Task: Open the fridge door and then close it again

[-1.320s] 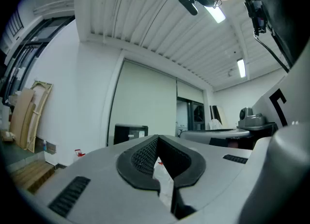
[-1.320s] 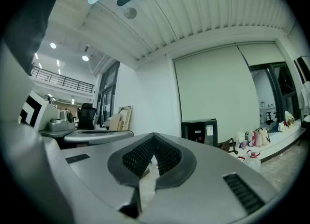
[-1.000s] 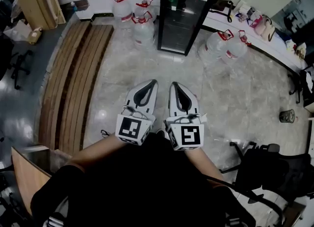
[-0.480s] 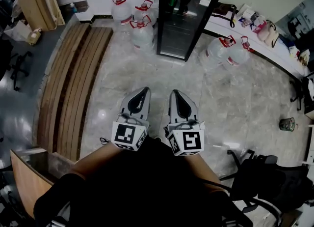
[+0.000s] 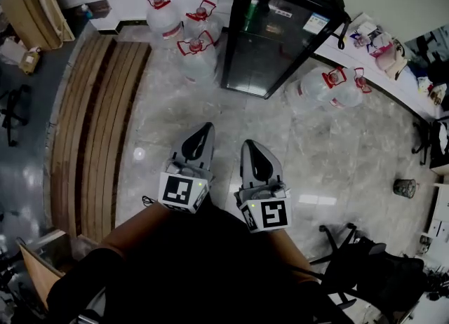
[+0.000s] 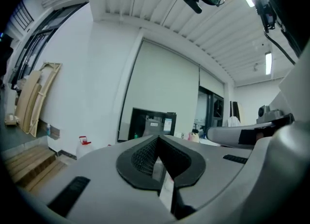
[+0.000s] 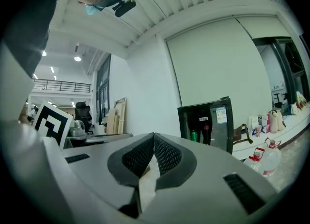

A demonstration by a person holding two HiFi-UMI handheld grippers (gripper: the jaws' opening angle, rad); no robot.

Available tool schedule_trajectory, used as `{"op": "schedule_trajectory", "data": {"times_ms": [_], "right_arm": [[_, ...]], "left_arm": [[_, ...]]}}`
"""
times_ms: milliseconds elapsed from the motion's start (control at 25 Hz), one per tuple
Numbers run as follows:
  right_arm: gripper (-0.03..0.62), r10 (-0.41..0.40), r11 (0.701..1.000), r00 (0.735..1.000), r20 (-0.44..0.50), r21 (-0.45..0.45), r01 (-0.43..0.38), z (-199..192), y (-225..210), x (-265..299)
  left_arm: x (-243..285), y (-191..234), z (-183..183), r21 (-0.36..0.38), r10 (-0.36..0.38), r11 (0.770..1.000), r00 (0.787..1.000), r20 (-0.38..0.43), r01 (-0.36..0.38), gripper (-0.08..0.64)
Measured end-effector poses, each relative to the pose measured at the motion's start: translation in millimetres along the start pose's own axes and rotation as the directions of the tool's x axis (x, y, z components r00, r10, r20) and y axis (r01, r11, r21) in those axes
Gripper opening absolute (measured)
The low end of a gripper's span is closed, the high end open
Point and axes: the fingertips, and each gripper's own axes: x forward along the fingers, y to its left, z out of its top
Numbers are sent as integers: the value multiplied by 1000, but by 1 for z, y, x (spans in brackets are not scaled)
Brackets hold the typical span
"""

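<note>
Both tools are held side by side at the near end of the grey marbled floor (image 5: 316, 147), pointing forward.

Left gripper (image 5: 205, 127): jaws closed tip to tip, nothing between the ribbed pads, touching nothing.

Right gripper (image 5: 250, 144): the same, jaws together and empty.

The tall black glass-fronted fridge (image 5: 277, 31) stands upright at the floor's far edge against the white wall. It lies well ahead of both tips and slightly to the right, so the right gripper is marginally better placed. Its door appears shut. No handle can be made out.

Clear water jugs with red caps (image 5: 196, 56) flank the fridge.

Judgement: the approach is not yet complete, and the jaws need parting before any hold on the door.
</note>
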Motion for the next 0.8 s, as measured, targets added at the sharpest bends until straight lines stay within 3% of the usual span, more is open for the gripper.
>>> {"op": "schedule_trajectory", "data": {"times_ms": [200,360,560,800], "right_arm": [[15,-61,997,998,-8,39,62,9,-28,99],[15,-96,994,995,-12,45,97,17,-48,145],[15,-105,993,994,-35,59,106,14,-77,182],[15,-48,995,998,-30,82,50,9,-114,226]], "left_arm": [[81,66,7,9,-59,998,998,-28,60,7],[122,98,11,-7,-64,998,997,-48,63,6],[163,112,-2,-35,-58,998,994,-93,55,7],[221,113,-12,25,-50,998,990,-131,54,8]]}}
